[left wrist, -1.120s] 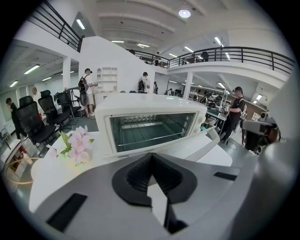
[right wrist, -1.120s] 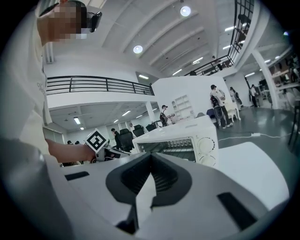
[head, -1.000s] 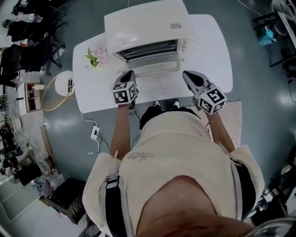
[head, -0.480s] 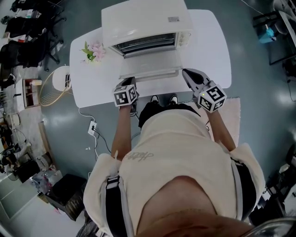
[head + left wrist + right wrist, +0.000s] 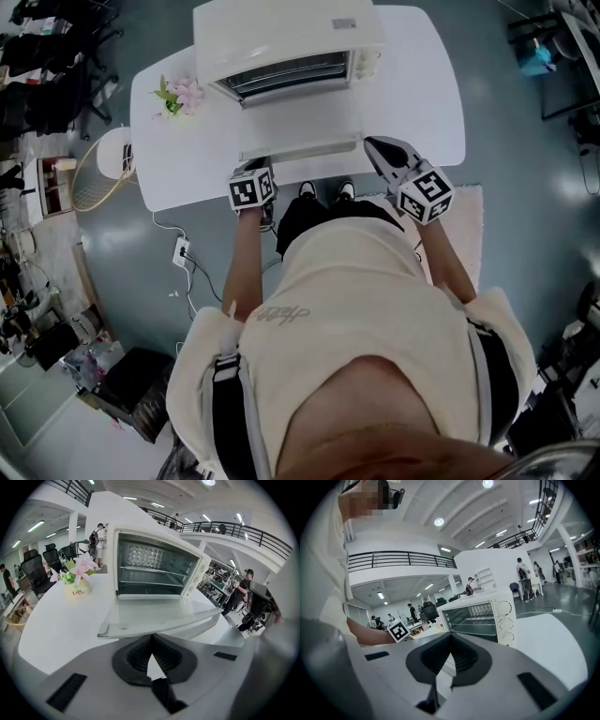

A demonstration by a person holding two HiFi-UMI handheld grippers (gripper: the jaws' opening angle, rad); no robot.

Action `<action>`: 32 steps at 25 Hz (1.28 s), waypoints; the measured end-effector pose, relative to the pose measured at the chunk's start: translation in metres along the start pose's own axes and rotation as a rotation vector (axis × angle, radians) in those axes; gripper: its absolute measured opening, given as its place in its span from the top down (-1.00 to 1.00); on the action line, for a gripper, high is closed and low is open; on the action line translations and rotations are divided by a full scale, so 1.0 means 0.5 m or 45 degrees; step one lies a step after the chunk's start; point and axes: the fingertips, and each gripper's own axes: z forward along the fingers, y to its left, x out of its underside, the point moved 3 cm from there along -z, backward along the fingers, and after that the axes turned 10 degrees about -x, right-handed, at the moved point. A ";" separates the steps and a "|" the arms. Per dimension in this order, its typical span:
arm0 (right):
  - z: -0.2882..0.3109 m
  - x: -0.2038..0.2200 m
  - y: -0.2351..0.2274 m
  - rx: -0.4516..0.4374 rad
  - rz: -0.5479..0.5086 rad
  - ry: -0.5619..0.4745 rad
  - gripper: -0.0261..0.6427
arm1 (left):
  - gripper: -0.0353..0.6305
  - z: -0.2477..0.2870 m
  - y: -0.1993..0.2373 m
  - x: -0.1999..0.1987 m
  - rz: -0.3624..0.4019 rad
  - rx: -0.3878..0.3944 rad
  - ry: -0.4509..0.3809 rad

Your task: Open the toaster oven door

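Note:
The white toaster oven (image 5: 286, 42) stands at the back of the white table (image 5: 422, 94). Its glass door (image 5: 300, 122) lies folded down flat, and the racks inside show. My left gripper (image 5: 265, 167) is shut and empty, just off the door's front left corner at the table's near edge. In the left gripper view the door (image 5: 154, 618) lies right in front of the left gripper (image 5: 151, 637). My right gripper (image 5: 375, 145) is shut on nothing beside the door's right front corner. The right gripper view shows the oven (image 5: 480, 616) beyond the right gripper (image 5: 451, 635).
A small pot of pink flowers (image 5: 176, 96) stands on the table left of the oven. On the floor are a round basket (image 5: 98, 178), a power strip (image 5: 180, 251) and a pale rug (image 5: 469, 234). People and office chairs stand in the background.
The oven door has swung from partly open down to flat. Both grippers have drawn back toward the table's near edge, the left one ahead of the door's front.

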 end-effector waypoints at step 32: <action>-0.011 0.066 0.009 0.083 0.023 0.070 0.90 | 0.84 0.113 0.026 0.161 -0.163 0.034 0.150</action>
